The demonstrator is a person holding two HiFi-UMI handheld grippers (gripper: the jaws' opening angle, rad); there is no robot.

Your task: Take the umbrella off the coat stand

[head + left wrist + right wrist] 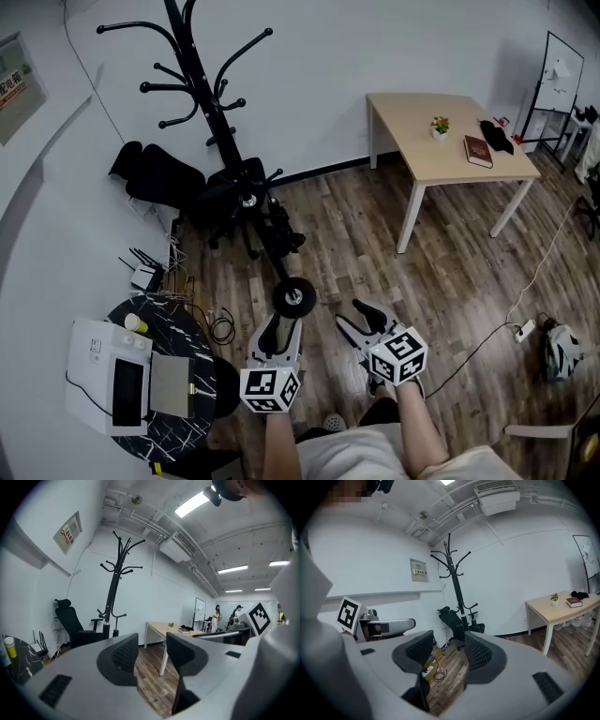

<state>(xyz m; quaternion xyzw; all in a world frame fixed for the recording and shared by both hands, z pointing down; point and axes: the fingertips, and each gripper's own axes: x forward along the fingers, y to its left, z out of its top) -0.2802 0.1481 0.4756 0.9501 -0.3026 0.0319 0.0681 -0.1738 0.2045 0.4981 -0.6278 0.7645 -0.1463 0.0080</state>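
A black coat stand leans across the head view from its hooks at top left down to its round base. It also stands in the left gripper view and the right gripper view. No umbrella can be picked out; dark shapes crowd the lower pole. My left gripper sits just short of the base, open, with nothing between its jaws. My right gripper is beside it to the right, also open and holding nothing.
A black office chair stands behind the stand by the wall. A wooden table with a book and a small plant is at the right. A round black table with a white device is at lower left. Cables trail on the floor.
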